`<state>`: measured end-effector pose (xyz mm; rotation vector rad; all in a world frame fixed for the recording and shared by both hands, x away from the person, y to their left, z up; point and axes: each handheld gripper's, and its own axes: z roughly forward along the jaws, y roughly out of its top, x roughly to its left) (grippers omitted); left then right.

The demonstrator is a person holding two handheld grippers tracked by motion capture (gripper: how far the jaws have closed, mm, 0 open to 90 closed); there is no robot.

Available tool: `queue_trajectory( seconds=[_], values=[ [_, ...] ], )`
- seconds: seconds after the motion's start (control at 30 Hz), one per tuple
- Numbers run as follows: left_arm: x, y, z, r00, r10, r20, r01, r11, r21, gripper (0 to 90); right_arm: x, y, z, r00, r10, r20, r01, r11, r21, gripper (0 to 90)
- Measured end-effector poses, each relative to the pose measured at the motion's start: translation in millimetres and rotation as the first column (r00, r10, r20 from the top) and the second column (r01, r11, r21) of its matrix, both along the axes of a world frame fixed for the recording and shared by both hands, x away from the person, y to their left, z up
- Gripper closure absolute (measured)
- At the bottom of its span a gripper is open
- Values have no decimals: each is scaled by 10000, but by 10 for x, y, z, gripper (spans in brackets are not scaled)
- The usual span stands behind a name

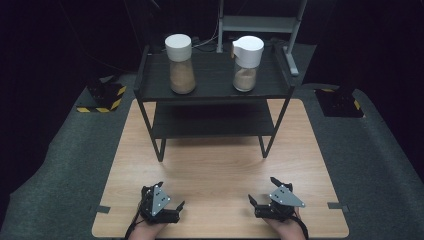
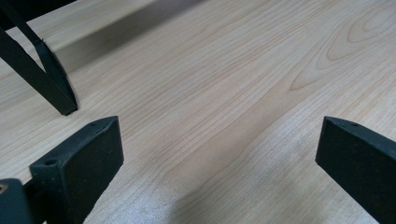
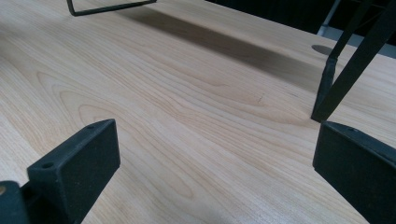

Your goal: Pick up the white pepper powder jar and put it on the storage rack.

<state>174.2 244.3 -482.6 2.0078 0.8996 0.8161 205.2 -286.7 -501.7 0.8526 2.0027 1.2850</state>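
Note:
Two clear shaker jars with white lids stand on the top shelf of a black two-tier rack (image 1: 150, 92): the left jar (image 1: 180, 64) holds brownish powder, the right jar (image 1: 246, 63) a paler powder and has a spout lid. My left gripper (image 1: 170, 196) rests near the table's front edge at the left, open, with bare wood between its jaws (image 2: 219, 154). My right gripper (image 1: 262, 190) sits at the front right, open too, with nothing between its jaws (image 3: 215, 154).
The rack stands at the far half of the wooden table (image 1: 215, 165); its front legs (image 2: 51, 79) (image 3: 341, 70) touch down ahead of each gripper. The lower shelf (image 1: 210, 120) carries nothing. Grey carpet surrounds the table, with a metal stand (image 1: 260, 22) behind.

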Motion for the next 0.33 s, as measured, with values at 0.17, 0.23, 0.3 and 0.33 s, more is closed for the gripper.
queue_trajectory(
  seconds=[0.17,0.23,0.3,0.33],
  values=[
    [11,-34,11,10000,10,-52,-9,9998,187,12,-6,-1,-1,10000,31,40,-31,10000,-53,0],
    [10,-39,12,10000,1,-45,0,9997,224,12,-7,-7,0,10000,-9,16,9,10000,-26,0],
    [6,-33,7,10000,-20,-17,20,9998,193,12,-6,-16,-3,10000,-46,-3,46,10000,42,0],
    [6,-33,7,10000,-20,-17,20,9998,193,12,-3,-19,-2,10000,-64,-28,64,10000,70,0]
  ],
)
